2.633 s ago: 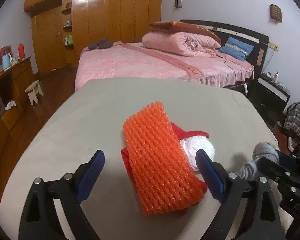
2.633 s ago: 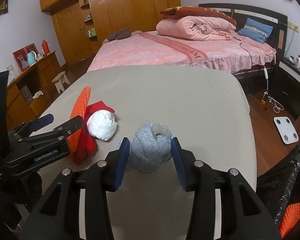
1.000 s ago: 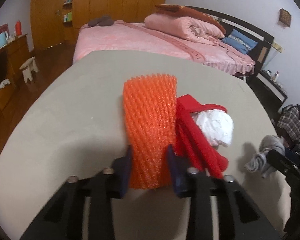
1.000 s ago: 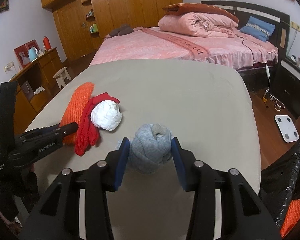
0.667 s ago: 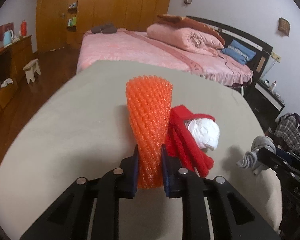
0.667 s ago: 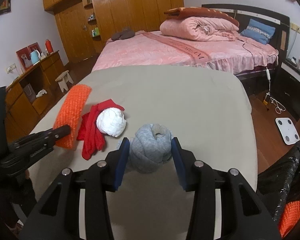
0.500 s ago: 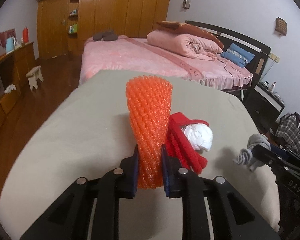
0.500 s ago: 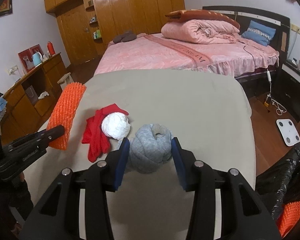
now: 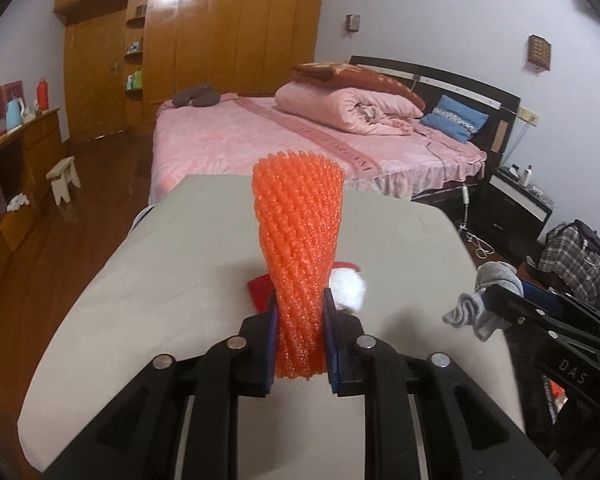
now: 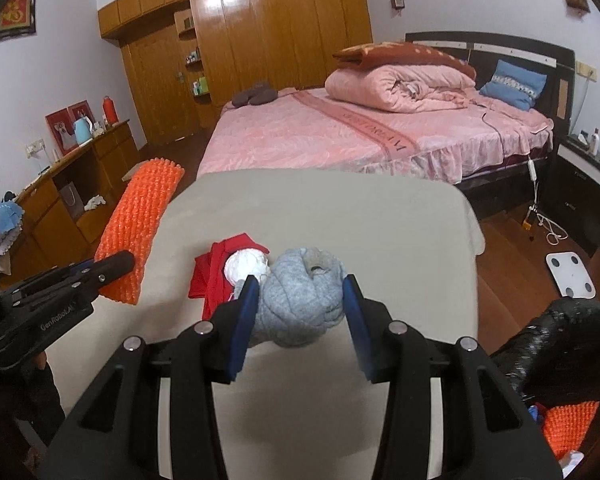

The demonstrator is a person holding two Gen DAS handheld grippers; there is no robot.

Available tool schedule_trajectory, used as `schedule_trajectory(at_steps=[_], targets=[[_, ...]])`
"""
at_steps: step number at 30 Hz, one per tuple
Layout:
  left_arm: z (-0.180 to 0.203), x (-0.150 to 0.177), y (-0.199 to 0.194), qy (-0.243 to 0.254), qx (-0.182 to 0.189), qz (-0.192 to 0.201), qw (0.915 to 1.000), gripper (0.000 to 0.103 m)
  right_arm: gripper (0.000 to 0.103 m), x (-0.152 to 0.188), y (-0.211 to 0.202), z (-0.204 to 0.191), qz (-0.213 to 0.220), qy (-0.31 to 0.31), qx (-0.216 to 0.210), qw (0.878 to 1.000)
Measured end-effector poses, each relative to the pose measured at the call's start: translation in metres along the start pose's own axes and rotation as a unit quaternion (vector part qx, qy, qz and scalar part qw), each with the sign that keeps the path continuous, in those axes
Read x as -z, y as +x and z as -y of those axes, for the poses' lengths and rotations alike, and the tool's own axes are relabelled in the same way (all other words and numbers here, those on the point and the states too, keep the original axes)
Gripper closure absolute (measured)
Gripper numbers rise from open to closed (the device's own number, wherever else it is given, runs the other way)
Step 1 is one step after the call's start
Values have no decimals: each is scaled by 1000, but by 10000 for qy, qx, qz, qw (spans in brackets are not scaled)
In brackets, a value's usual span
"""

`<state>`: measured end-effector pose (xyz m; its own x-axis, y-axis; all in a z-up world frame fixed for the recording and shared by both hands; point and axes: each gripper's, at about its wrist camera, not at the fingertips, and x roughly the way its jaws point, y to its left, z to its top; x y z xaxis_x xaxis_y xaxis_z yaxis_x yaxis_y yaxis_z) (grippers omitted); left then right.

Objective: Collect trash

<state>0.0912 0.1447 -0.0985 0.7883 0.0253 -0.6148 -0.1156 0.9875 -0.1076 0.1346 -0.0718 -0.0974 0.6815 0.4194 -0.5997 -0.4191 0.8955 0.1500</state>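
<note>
My left gripper (image 9: 300, 312) is shut on an orange foam net sleeve (image 9: 298, 248) and holds it up above the beige table (image 9: 180, 280); the sleeve also shows in the right wrist view (image 10: 140, 232). My right gripper (image 10: 300, 304) is shut on a balled grey sock (image 10: 300, 296), lifted off the table; the sock shows at the right of the left wrist view (image 9: 484, 300). A red cloth (image 10: 216, 264) and a white crumpled paper ball (image 10: 246, 266) lie on the table.
A black trash bag (image 10: 560, 340) with an orange net (image 10: 568, 424) inside hangs open at the lower right. A pink bed (image 10: 360, 132) stands beyond the table. A wooden sideboard (image 10: 80, 176) stands at the left, a white scale (image 10: 568, 268) on the floor at the right.
My left gripper shut on the orange net sleeve and lifted it off the red cloth, well above the table. My right gripper also rose with the grey sock.
</note>
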Motion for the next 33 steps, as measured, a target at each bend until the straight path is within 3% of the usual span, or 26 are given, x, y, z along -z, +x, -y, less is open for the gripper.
schedule_trajectory(at_steps=[15,33], targets=[[43,-16,-46,284,369,315,9984,84,61,-10,-67,18,436,77,124,9989],[127,-14,-80,838,1210,474,9880,84,61,-2,-150,59,958,294,650,9928]])
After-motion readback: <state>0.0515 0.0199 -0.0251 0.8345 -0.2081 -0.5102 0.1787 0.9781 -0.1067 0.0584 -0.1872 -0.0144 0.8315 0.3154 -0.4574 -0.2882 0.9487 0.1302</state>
